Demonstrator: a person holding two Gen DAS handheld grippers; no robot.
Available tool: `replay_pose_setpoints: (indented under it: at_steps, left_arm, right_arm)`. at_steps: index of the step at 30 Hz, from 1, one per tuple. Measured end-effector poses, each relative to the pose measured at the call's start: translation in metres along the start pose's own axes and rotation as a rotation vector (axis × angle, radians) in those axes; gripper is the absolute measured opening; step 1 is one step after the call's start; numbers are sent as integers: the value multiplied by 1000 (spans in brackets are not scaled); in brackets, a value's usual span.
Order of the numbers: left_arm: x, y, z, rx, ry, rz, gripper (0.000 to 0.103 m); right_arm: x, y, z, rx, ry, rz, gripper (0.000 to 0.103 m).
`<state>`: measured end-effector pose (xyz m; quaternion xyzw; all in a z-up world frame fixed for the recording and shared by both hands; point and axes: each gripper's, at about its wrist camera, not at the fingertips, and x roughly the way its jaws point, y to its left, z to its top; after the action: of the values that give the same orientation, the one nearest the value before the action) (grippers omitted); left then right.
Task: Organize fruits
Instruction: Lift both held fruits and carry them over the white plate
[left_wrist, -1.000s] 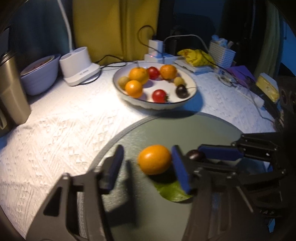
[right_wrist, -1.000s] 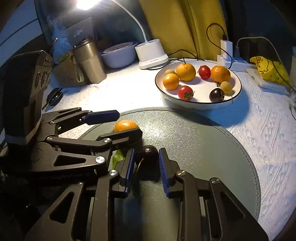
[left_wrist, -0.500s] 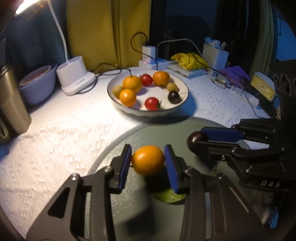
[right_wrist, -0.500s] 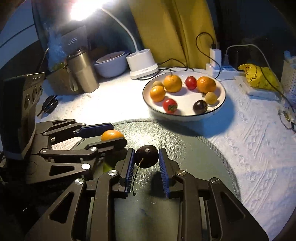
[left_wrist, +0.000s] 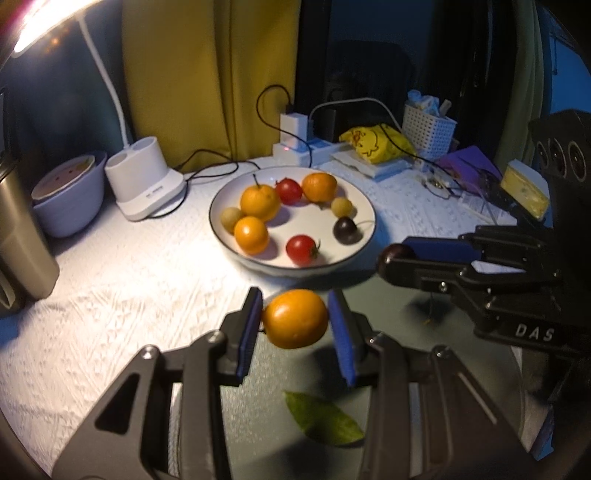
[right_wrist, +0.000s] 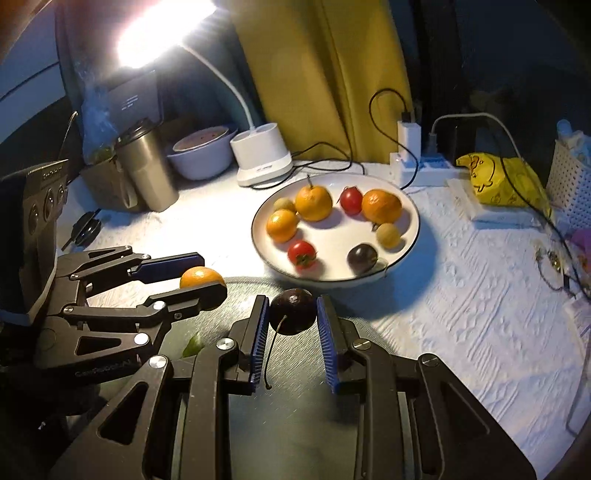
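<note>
White textured cloth covers the table (left_wrist: 122, 295), with a dark round mat (right_wrist: 295, 424) in front. On the left, the left tongs (left_wrist: 295, 325) grip an orange (left_wrist: 294, 318) clear of the mat. To their right, the right tongs (right_wrist: 291, 325) pinch a dark cherry (right_wrist: 293, 311). Both point toward the white plate (left_wrist: 365, 206) of fruit just beyond, the cherry seemingly nearer its rim.
</note>
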<state>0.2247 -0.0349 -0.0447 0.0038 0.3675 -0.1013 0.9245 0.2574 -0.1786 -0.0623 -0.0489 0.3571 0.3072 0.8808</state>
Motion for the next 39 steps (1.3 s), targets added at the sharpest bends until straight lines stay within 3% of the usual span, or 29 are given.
replay_pose_setpoints:
  at_steps: [20,39]
  left_arm:
    - [36,10,34,1,-19,-47,38]
    - [74,21,58,-40,-25,-86,38]
  right_arm:
    - [29,-22,41,-3,-17,-27,28]
    - [72,-51,52,52,14,-28,28]
